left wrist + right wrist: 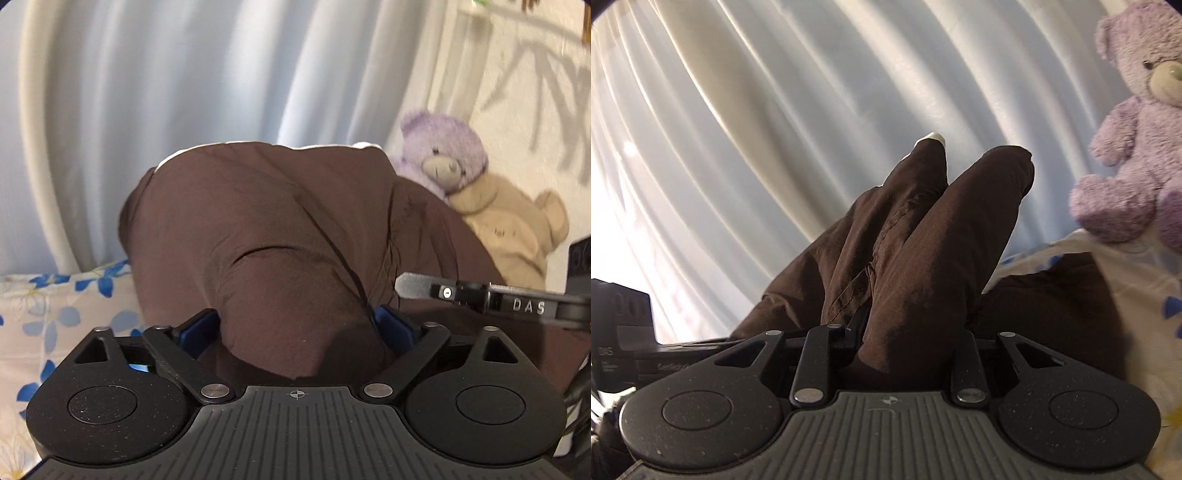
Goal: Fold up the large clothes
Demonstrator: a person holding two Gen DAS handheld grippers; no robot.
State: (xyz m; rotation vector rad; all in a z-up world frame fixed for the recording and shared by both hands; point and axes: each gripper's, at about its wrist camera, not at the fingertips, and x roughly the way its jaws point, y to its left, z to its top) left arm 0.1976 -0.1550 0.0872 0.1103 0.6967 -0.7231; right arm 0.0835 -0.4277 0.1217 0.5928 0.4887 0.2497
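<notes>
A large dark brown garment (280,236) fills the middle of the left wrist view, bunched and lifted over the bed. My left gripper (295,332) has its blue pads (391,328) pressed against a thick fold of the garment. In the right wrist view the same brown garment (923,243) rises in two rolled folds from my right gripper (905,339), whose fingers are buried in the cloth and shut on it. The right gripper's finger (417,286) shows at the right of the left wrist view, beside the cloth.
A floral bedsheet (55,317) covers the bed below. A purple teddy bear (443,155) and a tan teddy bear (513,229) sit against the wall at the right. Pale curtains (184,74) hang behind. The purple bear (1134,122) is close on the right.
</notes>
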